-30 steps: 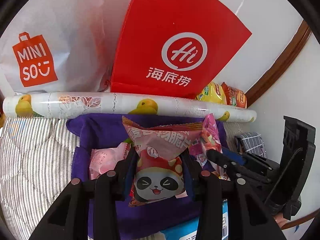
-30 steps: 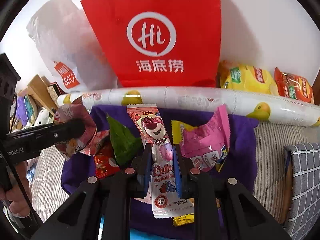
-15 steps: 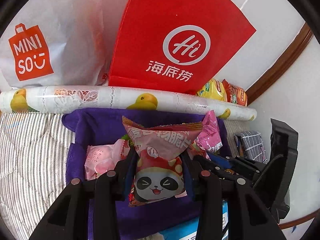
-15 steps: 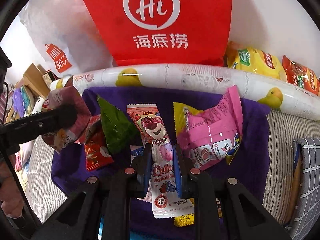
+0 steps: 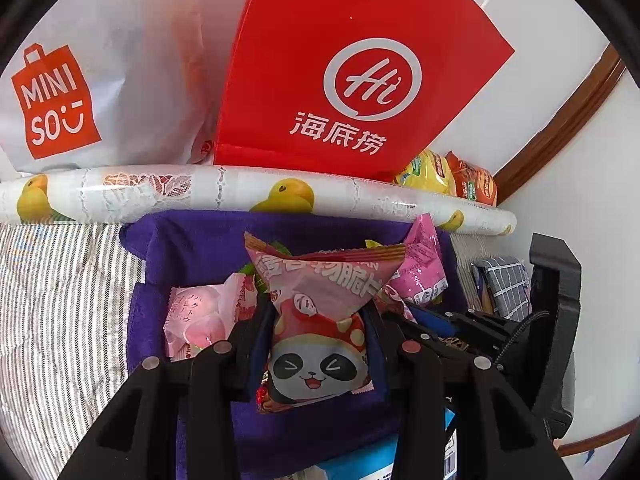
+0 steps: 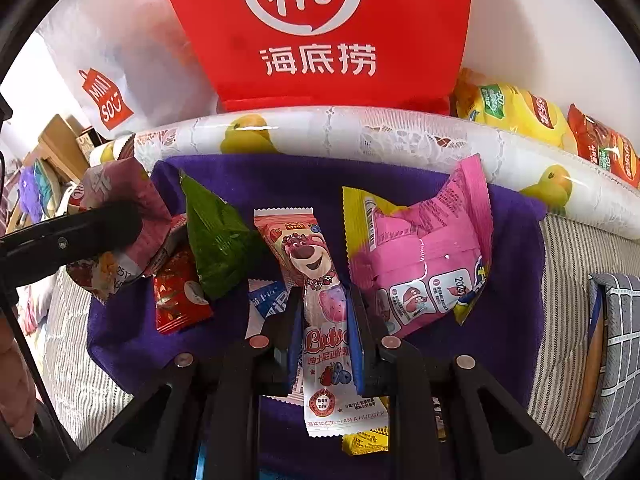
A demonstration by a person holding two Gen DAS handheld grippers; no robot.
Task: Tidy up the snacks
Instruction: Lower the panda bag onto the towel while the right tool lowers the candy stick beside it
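While both tools hover over the purple towel, a soft plush cloth on striped bedding, glossy crinkled foil packets lie scattered on it. Left hand-held gripper: fingers clamped on the puffy panda snack packet, held above the towel. Right hand-held gripper: fingers pinched on the long flat bear-print bar. A pink packet and green packet lie beside it. Versus 1.0 s ago, both views sit closer to the red paper bag and patterned roll; grips unchanged.
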